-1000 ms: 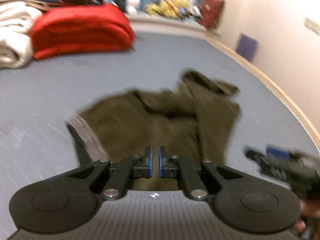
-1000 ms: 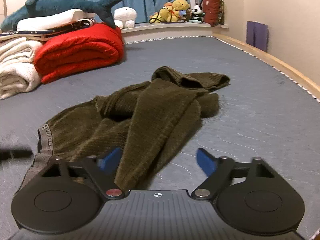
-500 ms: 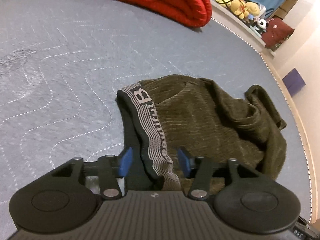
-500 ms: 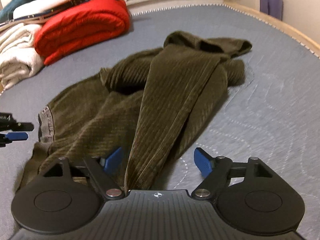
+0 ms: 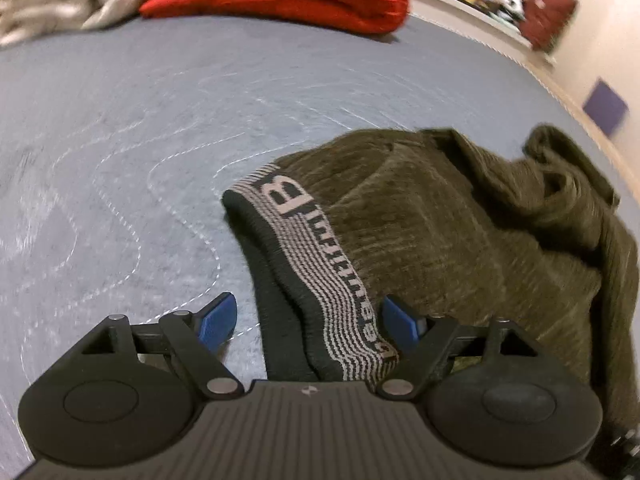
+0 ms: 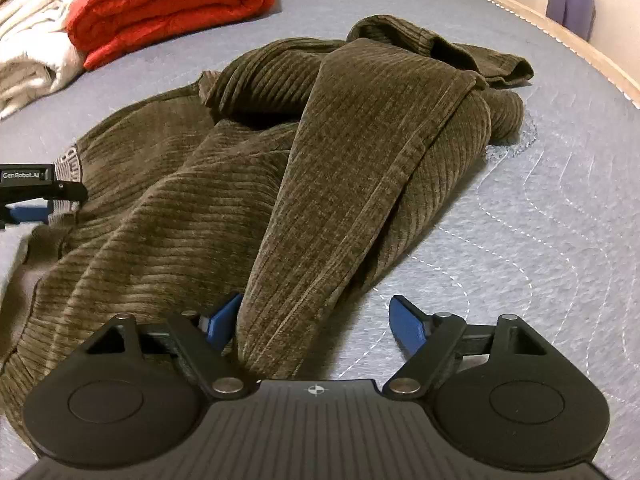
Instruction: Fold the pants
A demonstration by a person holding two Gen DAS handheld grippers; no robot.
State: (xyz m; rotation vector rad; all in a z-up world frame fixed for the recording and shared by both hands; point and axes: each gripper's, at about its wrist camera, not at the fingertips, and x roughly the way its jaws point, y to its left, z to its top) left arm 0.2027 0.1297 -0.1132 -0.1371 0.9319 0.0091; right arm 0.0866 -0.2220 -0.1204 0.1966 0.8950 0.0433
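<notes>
Olive corduroy pants [image 6: 320, 152] lying in a crumpled heap on the gray quilted bed [image 6: 540, 220], legs bunched and folded over each other. Striped gray waistband [image 5: 320, 264] with a big letter B, curling at the near left edge of the pants. Left claw [image 5: 308, 320] just been opening, now wide, blue pads on either side of the waistband, not pressing it. Right claw [image 6: 316, 324] open wide too, one blue pad tucked beside a pant leg, the other over bare bed, nothing squeezed. Red folded blanket [image 6: 168, 4] and cream blanket [image 6: 28, 60] well apart at the far end of the bed.
</notes>
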